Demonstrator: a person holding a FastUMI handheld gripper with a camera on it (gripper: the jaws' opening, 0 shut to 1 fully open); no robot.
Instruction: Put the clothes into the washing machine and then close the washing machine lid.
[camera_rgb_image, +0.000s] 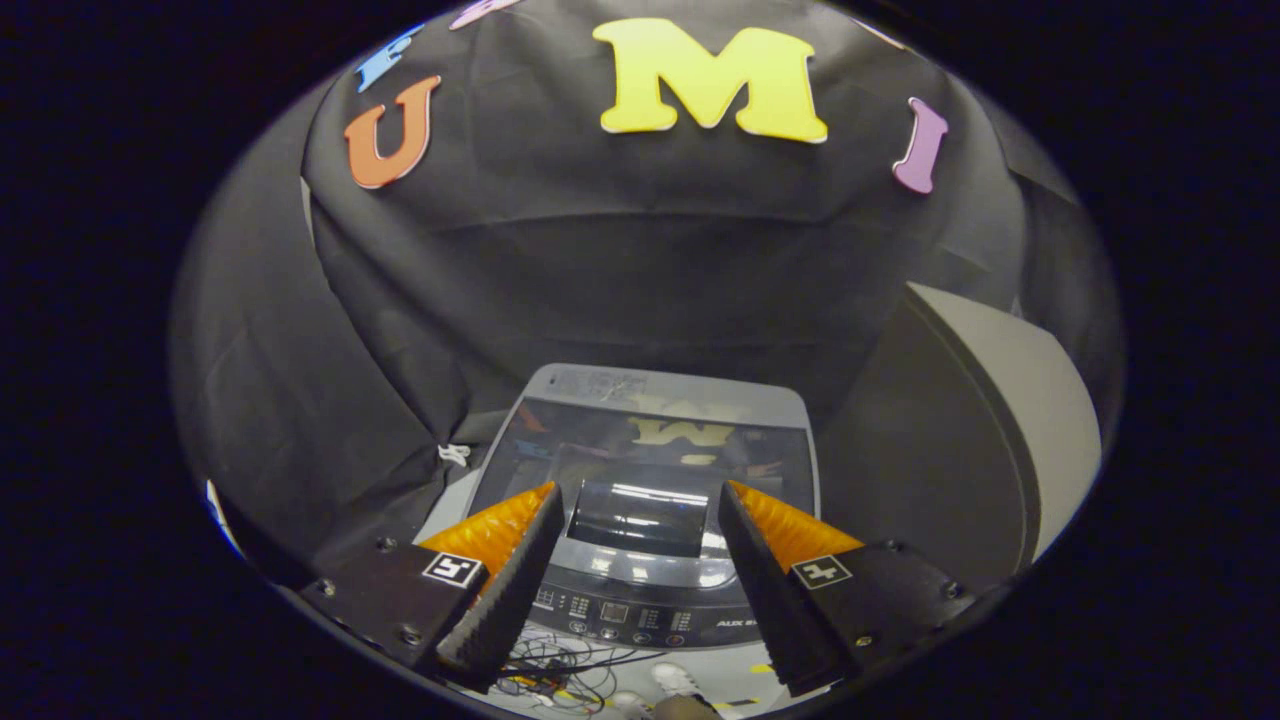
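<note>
- Floor below shows tangled cables (560, 672) nearest.
- Gripper (640, 500) hovers with fingers spread wide, holding nothing.
- Beyond them stands the top-loading washing machine (650, 520), its dark glass lid (650, 450) closed flat.
- Black cloth wall (640, 270) hangs behind.

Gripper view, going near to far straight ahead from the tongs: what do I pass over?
Tongs, open with nothing between them → tangle of cables on the floor → washing machine's control panel → its shut glass lid → black cloth wall.
</note>
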